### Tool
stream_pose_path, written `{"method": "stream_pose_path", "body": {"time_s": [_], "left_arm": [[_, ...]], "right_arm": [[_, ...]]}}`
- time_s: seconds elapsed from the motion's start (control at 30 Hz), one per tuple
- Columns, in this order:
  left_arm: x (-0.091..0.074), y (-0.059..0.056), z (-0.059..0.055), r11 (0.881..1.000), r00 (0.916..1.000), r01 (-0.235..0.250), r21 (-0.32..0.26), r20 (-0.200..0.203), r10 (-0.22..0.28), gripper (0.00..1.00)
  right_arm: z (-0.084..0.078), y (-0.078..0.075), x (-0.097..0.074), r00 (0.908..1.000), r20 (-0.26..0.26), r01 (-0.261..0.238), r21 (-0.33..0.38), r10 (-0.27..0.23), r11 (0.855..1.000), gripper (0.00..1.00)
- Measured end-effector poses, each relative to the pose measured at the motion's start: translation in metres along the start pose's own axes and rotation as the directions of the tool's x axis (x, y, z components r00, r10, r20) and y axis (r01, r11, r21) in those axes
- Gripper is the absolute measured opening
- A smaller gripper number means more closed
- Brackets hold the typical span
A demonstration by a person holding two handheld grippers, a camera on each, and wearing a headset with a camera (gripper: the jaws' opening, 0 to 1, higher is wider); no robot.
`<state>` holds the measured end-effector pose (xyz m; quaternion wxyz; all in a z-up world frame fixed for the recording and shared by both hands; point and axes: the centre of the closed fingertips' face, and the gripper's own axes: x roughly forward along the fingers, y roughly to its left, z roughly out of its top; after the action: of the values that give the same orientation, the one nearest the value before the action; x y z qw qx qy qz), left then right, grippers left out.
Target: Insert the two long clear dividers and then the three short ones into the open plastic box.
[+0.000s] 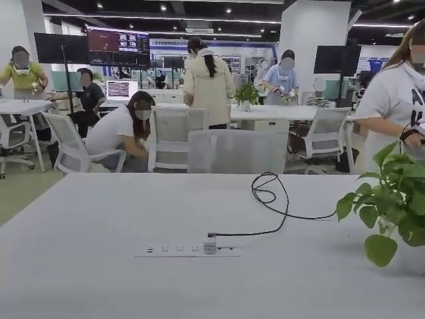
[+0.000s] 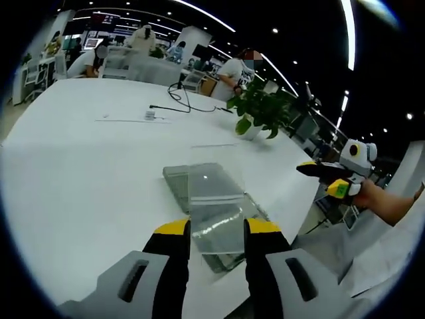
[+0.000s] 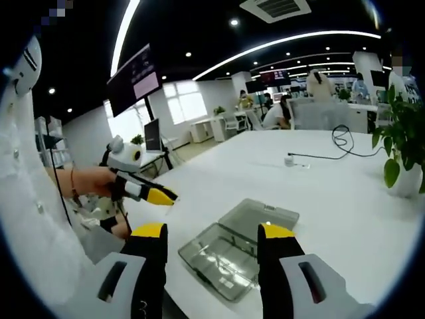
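White workbench (image 2: 80, 173), open plastic box (image 3: 232, 256) near edge, contents unclear. Left gripper (image 2: 218, 229) clamped on clear divider (image 2: 214, 179), box just beyond. Right gripper (image 3: 212, 231) spread, empty.

A wide pale grey desk (image 1: 99, 266) carries a flat white power strip (image 1: 179, 250), with a looping black cable (image 1: 269, 196) running from it. A leafy green potted plant (image 1: 392, 199) stands at its right edge; white mesh chairs (image 1: 232, 151) wait beyond.
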<state>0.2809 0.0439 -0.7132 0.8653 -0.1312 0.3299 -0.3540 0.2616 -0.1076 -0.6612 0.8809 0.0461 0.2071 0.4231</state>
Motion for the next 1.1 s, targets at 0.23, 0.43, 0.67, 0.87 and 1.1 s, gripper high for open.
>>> {"method": "stream_pose_path", "body": {"time_s": [0.23, 0.43, 0.67, 0.87, 1.1], "left_arm": [[0.012, -0.034, 0.005, 0.997, 0.9967, 0.072, 0.001, 0.038, -0.072, 0.30], [0.019, -0.050, 0.008, 0.994, 0.9930, 0.106, 0.013, 0.052, -0.106, 0.30], [0.025, -0.067, 0.009, 0.990, 0.9888, 0.134, 0.049, 0.061, -0.136, 0.30], [0.027, -0.074, 0.010, 0.986, 0.9874, 0.145, 0.083, 0.052, -0.150, 0.30], [0.027, -0.079, 0.012, 0.981, 0.9851, 0.158, 0.109, 0.051, -0.164, 0.30]], "right_arm": [[0.021, 0.017, 0.020, 0.9996, 0.027, -0.013, 0.032, 0.012, 0.999, 0.46], [0.019, 0.024, 0.034, 1.0000, 0.010, 0.000, 0.091, 0.000, 0.996, 0.34], [0.013, 0.031, 0.046, 0.9999, -0.009, 0.005, 0.165, -0.004, 0.986, 0.27], [0.008, 0.033, 0.053, 0.9997, -0.023, 0.015, 0.201, -0.011, 0.979, 0.21], [0.005, 0.031, 0.055, 0.9994, -0.029, 0.027, 0.257, -0.021, 0.966, 0.15]]}}
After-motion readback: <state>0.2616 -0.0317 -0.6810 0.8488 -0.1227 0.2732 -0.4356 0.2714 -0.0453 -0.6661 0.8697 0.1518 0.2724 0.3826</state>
